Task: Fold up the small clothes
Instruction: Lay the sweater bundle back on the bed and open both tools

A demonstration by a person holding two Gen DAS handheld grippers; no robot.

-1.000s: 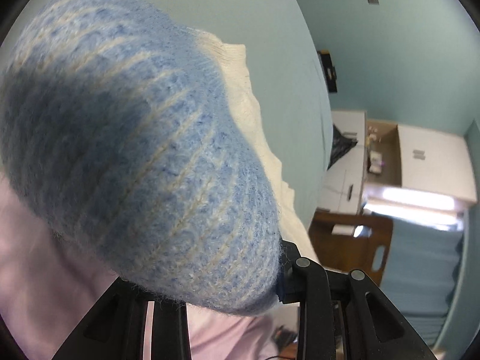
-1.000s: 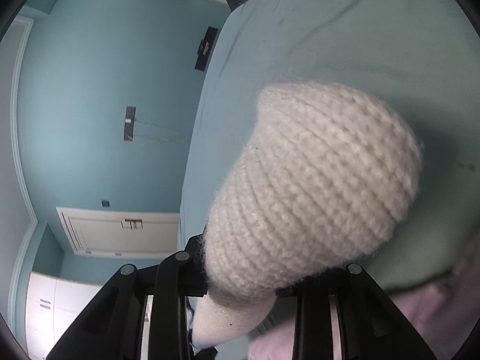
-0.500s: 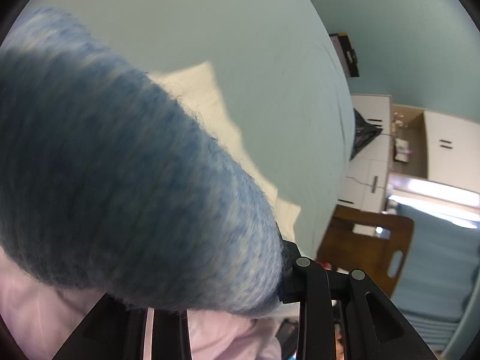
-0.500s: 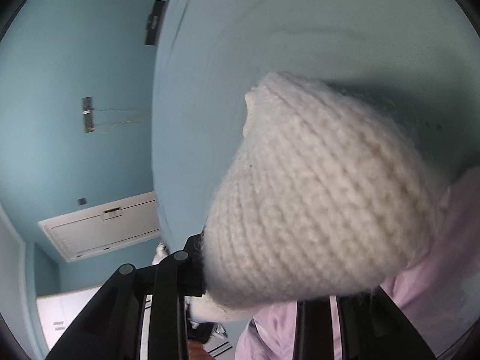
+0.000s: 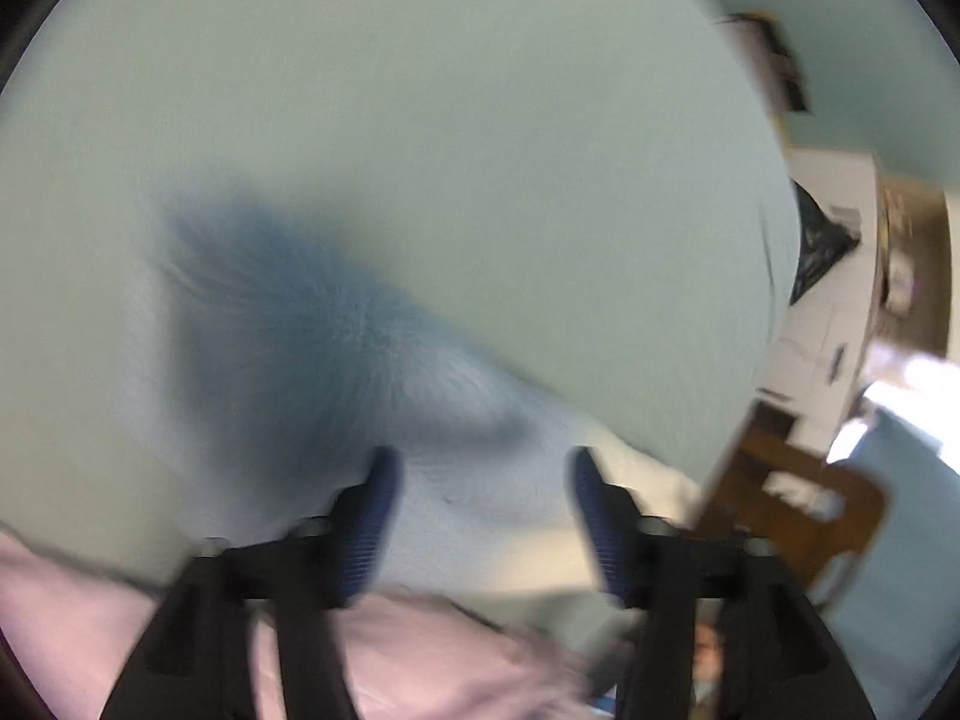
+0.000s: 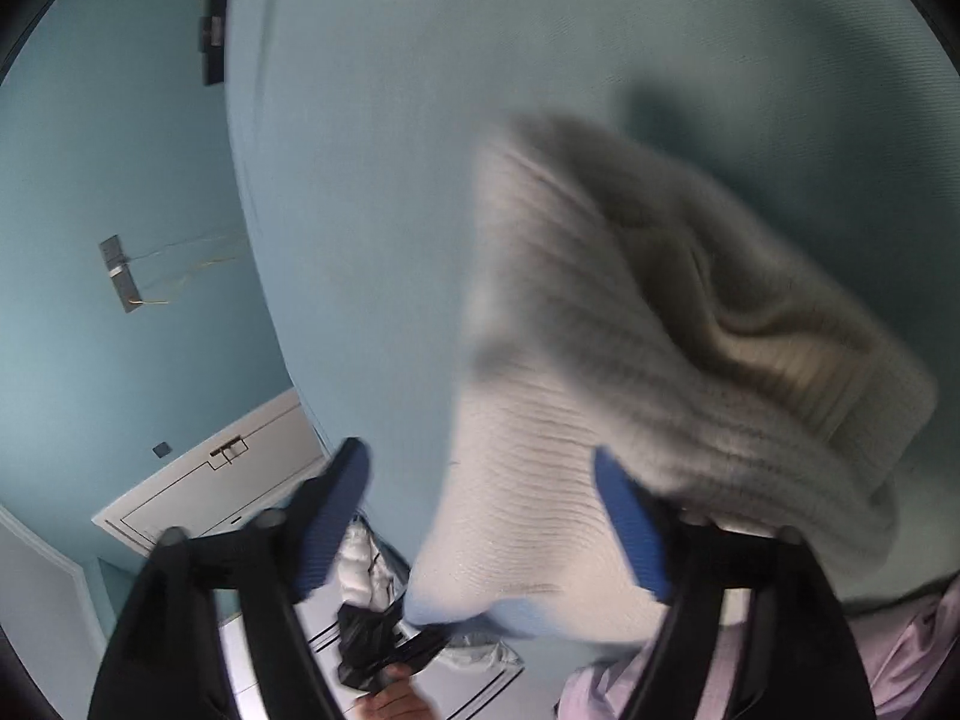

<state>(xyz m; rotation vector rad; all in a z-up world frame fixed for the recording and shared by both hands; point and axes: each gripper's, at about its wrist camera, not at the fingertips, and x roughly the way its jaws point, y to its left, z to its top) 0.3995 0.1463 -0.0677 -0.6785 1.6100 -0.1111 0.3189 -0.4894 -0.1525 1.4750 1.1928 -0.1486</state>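
Both grippers' blue-padded fingers, left [image 5: 480,504] and right [image 6: 480,510], are spreading off the soft blue-and-cream knitted garment [image 6: 648,360] dropping limp onto the pale-green bed [image 5: 480,120]; best pinched at its ribbed hem.

A pale teal bedsheet [image 5: 480,120] fills both views, with pink cloth [image 5: 72,630] at its near edge.

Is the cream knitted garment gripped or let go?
Let go: the right gripper is opening, its pads not pinching the cream knitted garment.
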